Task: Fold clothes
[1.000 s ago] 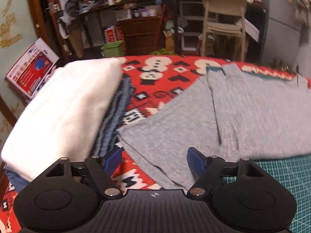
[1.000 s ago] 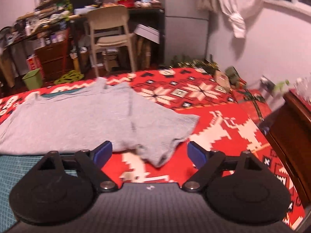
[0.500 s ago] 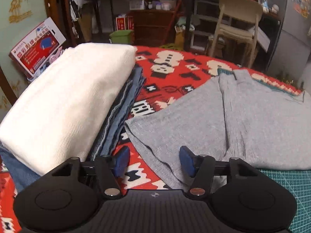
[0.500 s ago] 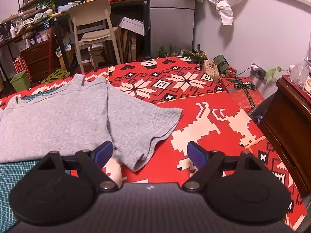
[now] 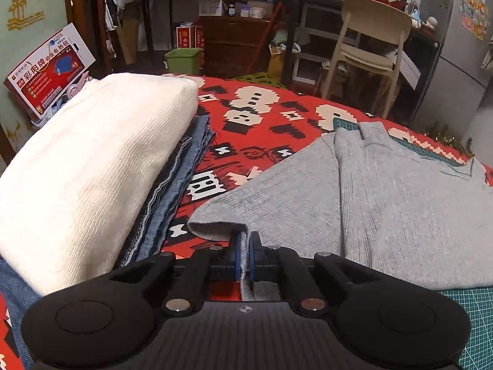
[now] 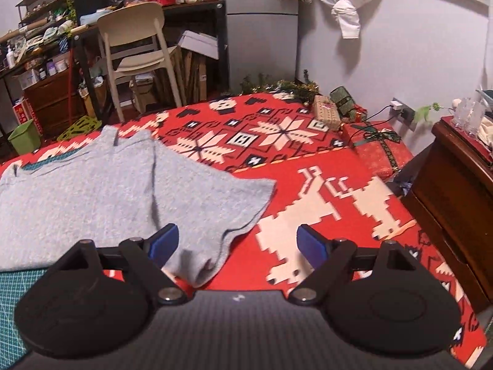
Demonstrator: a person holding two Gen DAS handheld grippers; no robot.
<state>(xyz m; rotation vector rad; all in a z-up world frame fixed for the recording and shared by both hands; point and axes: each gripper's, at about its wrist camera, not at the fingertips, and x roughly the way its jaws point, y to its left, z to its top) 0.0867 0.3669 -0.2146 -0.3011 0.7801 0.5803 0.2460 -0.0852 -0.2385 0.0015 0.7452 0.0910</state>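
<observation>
With the left hand-held gripper [image 5: 243,254] pinching the grey shirt's [image 5: 385,209] sleeve hem thinly and the right hand-held gripper [image 6: 237,246] spread wide, the fabric could slip free when lifted.

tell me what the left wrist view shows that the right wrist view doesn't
Only the left wrist view: the left gripper shut on the grey knit t-shirt sleeve, beside a folded white knit sweater stacked on blue denim jeans.
Only the right wrist view: the open right gripper, a dark wooden cabinet.
Both: the shirt, red patterned blanket, cream plastic chair.
</observation>
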